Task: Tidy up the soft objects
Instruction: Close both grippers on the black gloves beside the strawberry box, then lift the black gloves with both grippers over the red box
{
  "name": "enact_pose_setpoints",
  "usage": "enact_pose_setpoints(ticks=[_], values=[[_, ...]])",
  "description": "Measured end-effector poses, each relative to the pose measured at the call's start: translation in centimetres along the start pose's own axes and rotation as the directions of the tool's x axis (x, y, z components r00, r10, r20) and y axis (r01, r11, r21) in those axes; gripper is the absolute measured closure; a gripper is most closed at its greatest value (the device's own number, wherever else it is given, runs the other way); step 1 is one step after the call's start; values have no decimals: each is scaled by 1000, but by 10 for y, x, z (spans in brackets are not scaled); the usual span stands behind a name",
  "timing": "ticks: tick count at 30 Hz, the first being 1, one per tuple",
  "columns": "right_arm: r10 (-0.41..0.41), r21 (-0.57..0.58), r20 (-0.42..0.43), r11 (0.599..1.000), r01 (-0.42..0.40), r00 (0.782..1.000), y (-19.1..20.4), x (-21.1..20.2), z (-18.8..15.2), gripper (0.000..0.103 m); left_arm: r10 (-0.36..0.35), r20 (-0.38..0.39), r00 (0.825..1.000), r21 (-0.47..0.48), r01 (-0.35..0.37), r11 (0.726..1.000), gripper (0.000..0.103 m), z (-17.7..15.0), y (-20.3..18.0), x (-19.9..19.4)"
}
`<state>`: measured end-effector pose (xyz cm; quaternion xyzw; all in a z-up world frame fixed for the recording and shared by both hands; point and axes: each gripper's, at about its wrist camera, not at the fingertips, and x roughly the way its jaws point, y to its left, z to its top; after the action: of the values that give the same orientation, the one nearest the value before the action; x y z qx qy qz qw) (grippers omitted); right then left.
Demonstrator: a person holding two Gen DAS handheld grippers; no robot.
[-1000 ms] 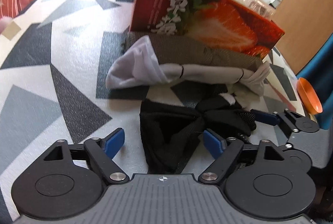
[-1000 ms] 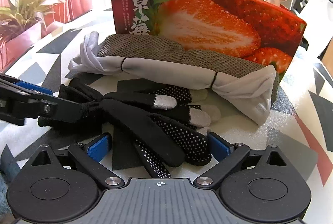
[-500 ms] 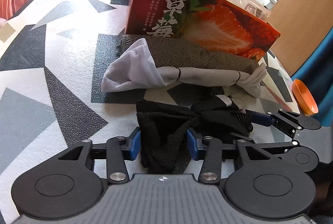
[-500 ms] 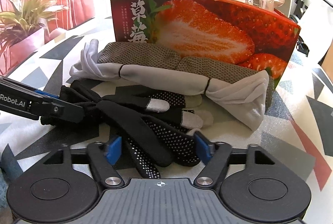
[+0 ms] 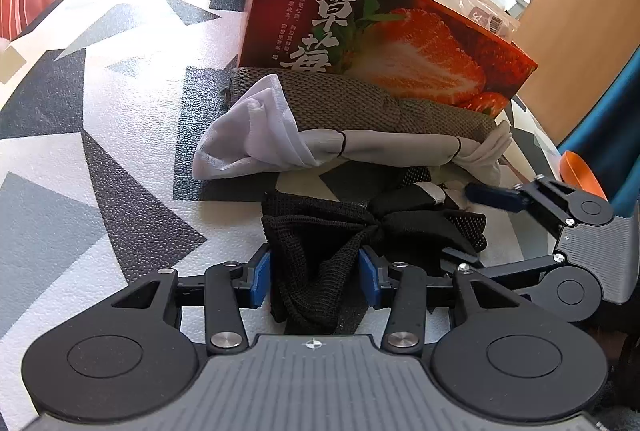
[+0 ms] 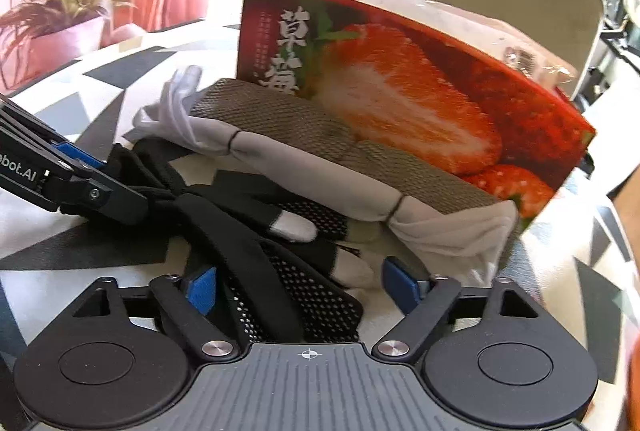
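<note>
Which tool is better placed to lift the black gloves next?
Probably the left tool: its pads already press the black gloves' cuff. The right tool only straddles their fingers, pads apart.

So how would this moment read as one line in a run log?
left gripper: shut on glove cuff | right gripper: open around black gloves' fingers | box: behind, upright

Box [image 6: 400, 79] bottom behind rolled cloths [image 6: 304, 151]

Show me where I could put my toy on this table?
Bare tablecloth lies left of the white roll and black gloves. Between the strawberry box and both grippers it is crowded: rolls and gloves fill it.
</note>
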<state>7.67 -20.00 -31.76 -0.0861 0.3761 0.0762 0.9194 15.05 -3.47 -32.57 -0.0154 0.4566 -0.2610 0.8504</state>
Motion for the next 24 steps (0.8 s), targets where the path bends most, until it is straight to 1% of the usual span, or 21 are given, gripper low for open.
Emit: enact_pose_setpoints(ticks=[1, 2, 3, 8, 13, 20, 22, 23, 24], values=[[25, 20, -1, 999, -25, 1000, -2, 0, 0, 38, -1, 0, 1000, 1, 1, 1000, 55, 0, 0, 0], [49, 44, -3, 998, -49, 999, -5, 0, -1, 43, 0, 1, 1000, 1, 0, 1000, 55, 0, 0, 0], [61, 60, -1, 996, -61, 998, -5, 0, -2, 46, 0, 1, 1000, 2, 0, 1000, 55, 0, 0, 0], [61, 88, 15, 994, -62, 998, -7, -5, -8, 56, 5, 2, 1000, 6, -5, 1000, 54, 0, -1, 1], [75, 142, 24, 987, -78, 997, -14, -10, -12, 63, 5, 1, 1000, 7, -5, 1000, 54, 0, -1, 1], [87, 176, 28, 980, -91, 996, -16, -15, -14, 74, 4, 2, 1000, 6, -4, 1000, 54, 0, -2, 1], [99, 201, 35, 974, -104, 994, -18, -16, -15, 77, 5, 1, 1000, 7, -5, 1000, 54, 0, -1, 1], [114, 221, 41, 968, -120, 993, -20, -16, -16, 81, 4, 1, 1000, 6, -4, 1000, 55, 0, -1, 1], [126, 239, 44, 962, -133, 991, -22, -17, -17, 82, 3, 1, 1000, 4, -3, 1000, 55, 0, -1, 1]])
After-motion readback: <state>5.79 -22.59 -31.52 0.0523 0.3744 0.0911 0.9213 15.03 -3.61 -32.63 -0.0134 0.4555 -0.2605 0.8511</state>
